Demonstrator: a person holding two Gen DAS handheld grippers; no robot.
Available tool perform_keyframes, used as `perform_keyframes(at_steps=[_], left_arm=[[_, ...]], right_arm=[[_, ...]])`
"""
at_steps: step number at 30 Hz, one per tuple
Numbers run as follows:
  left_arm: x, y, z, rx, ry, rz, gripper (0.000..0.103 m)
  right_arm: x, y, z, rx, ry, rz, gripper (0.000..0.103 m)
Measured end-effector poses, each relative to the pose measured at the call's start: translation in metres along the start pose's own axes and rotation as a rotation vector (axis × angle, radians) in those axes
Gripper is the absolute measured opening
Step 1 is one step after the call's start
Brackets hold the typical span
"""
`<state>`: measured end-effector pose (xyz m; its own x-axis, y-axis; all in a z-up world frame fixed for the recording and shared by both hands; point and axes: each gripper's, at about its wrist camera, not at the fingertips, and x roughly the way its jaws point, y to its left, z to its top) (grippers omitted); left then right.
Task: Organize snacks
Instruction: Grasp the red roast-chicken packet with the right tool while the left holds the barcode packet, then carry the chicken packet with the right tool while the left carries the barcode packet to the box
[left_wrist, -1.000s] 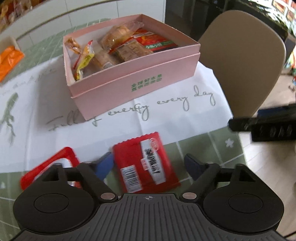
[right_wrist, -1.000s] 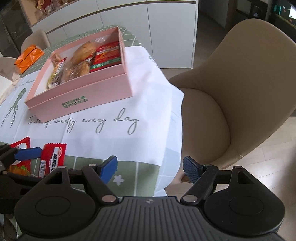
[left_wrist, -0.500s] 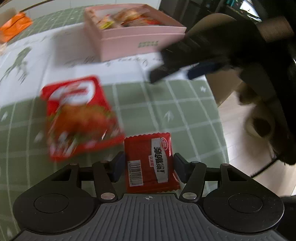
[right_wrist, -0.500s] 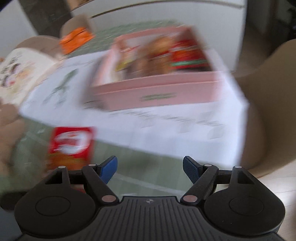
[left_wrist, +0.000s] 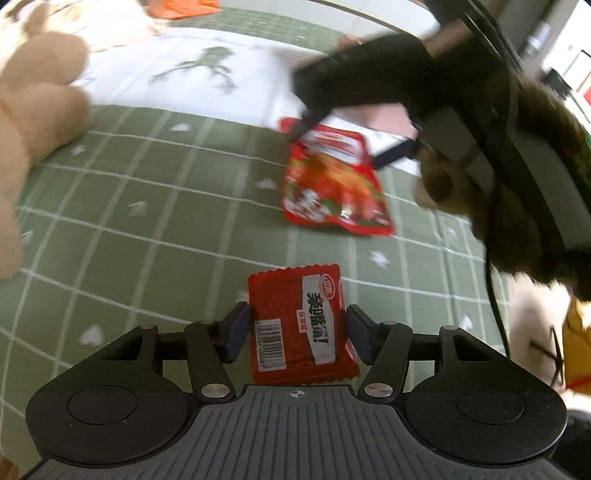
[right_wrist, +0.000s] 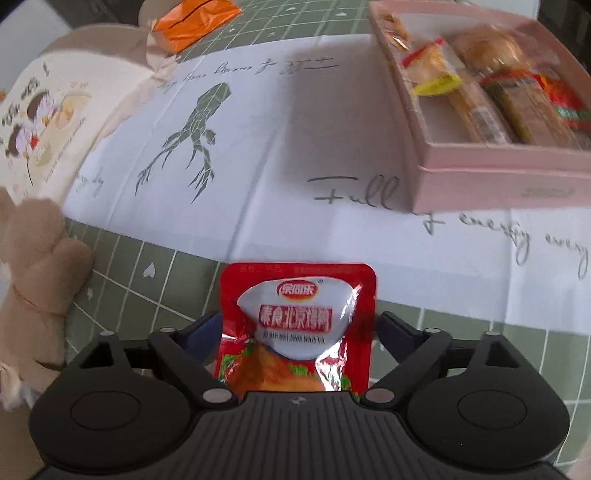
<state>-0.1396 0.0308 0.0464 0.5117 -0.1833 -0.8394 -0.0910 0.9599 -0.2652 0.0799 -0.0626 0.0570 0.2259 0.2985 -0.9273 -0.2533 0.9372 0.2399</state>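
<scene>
My left gripper (left_wrist: 295, 328) is shut on a small red snack packet (left_wrist: 295, 317) with a barcode, held just above the green checked tablecloth (left_wrist: 147, 221). A larger red pouch (left_wrist: 332, 188) lies flat on the cloth beyond it. My right gripper (left_wrist: 336, 149) straddles that pouch's far end. In the right wrist view the pouch (right_wrist: 299, 325) sits between the jaws of my right gripper (right_wrist: 299, 328), which are opening; the pads do not press on it. The pink box (right_wrist: 480, 158) with several wrapped snacks stands at the upper right.
A white printed cloth (right_wrist: 295, 129) covers the table's middle under the box. A beige plush toy (right_wrist: 33, 266) and a cartoon-printed cushion (right_wrist: 48, 110) lie at the left. An orange packet (right_wrist: 195, 18) sits at the far edge. A person's furry sleeve (left_wrist: 517, 147) crosses the right.
My left gripper closed on the small red packet and swept across the table with it. My right gripper moved from the chair side to over the larger red pouch, jaws wider.
</scene>
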Motion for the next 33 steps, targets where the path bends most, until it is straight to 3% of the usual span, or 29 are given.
perform_keyframes(at_steps=[6,8,11,15,19,23,27,30,33], left_arm=[[0.000,0.019,0.015,-0.094,-0.031,-0.008,0.062],[0.003,0.020,0.022,-0.104,-0.037,-0.014,0.063],[0.013,0.015,0.036,-0.100,-0.038,-0.027,0.063],[0.031,0.001,0.051,-0.067,-0.028,-0.057,0.063],[0.046,-0.015,0.063,-0.004,-0.013,-0.063,0.063],[0.053,-0.025,0.069,0.029,-0.004,-0.061,0.064],[0.055,-0.029,0.070,0.040,-0.003,-0.053,0.064],[0.055,-0.029,0.070,0.045,-0.003,-0.050,0.064],[0.055,-0.029,0.071,0.046,-0.004,-0.048,0.064]], right_arm=[[-0.010,0.004,-0.023,-0.170,-0.037,-0.030,0.085],[-0.022,-0.005,-0.032,-0.212,-0.064,-0.019,0.072],[-0.038,-0.021,-0.041,-0.263,-0.100,-0.092,0.066],[-0.050,-0.054,-0.049,-0.233,-0.112,-0.113,0.067],[-0.052,-0.080,-0.058,-0.209,-0.104,-0.110,0.083],[-0.044,-0.095,-0.065,-0.164,-0.113,-0.112,0.090],[-0.035,-0.087,-0.073,-0.200,-0.151,-0.151,0.099],[-0.034,-0.082,-0.075,-0.235,-0.148,-0.171,0.099],[-0.044,-0.088,-0.069,-0.207,-0.132,-0.140,0.079]])
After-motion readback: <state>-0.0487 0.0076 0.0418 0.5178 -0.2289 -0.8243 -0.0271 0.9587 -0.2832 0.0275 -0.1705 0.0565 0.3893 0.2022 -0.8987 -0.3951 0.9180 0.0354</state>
